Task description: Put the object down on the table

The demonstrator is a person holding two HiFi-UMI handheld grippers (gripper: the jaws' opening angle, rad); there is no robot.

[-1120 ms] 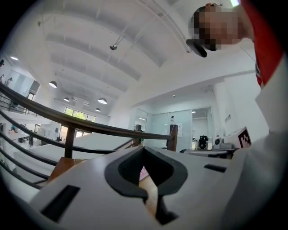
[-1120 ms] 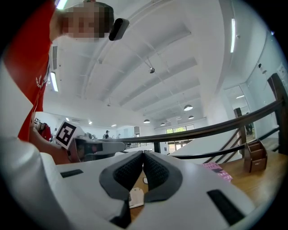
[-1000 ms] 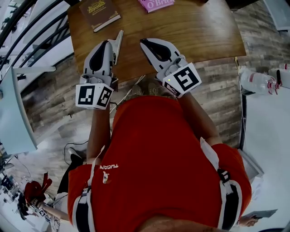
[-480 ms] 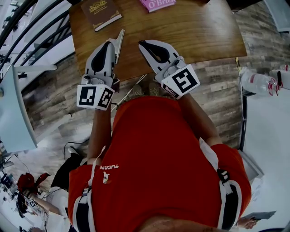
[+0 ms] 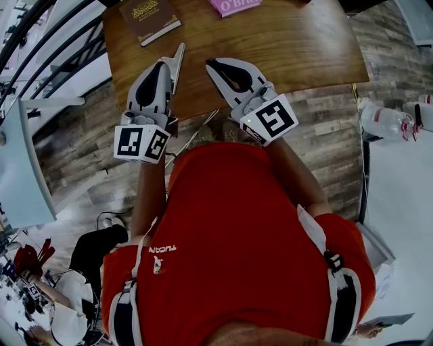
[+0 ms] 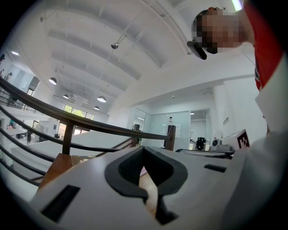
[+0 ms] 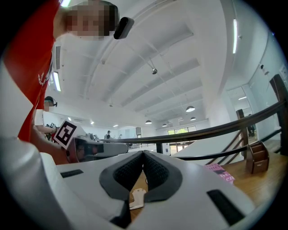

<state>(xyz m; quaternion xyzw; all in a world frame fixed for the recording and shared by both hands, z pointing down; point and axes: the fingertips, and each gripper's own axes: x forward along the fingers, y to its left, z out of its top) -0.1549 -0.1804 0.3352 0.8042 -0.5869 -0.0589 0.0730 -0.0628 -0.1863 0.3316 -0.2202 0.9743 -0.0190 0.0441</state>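
Both grippers hang over the near edge of the wooden table (image 5: 298, 47). My left gripper (image 5: 163, 63) is shut, and its dark pads meet at the tip (image 6: 144, 150). A pale grey flat wedge (image 5: 177, 62) lies along its right side; I cannot tell whether it is held. A pale strip (image 6: 150, 193) shows in the gap below the pads. My right gripper (image 5: 211, 63) is shut too, pads touching at the tip (image 7: 143, 155). A small white piece (image 7: 137, 197) shows through its lower gap, over the brown table top.
A brown book (image 5: 149, 17) and a pink book (image 5: 233, 5) lie at the table's far edge; the pink book (image 7: 220, 173) also shows at the right. Plastic bottles (image 5: 382, 121) lie on the floor at the right. A dark railing (image 6: 90, 123) runs along the left.
Both grippers have stayed almost still, the right one edging slightly toward the table. Neither has opened. A person on the floor at lower left has shifted.
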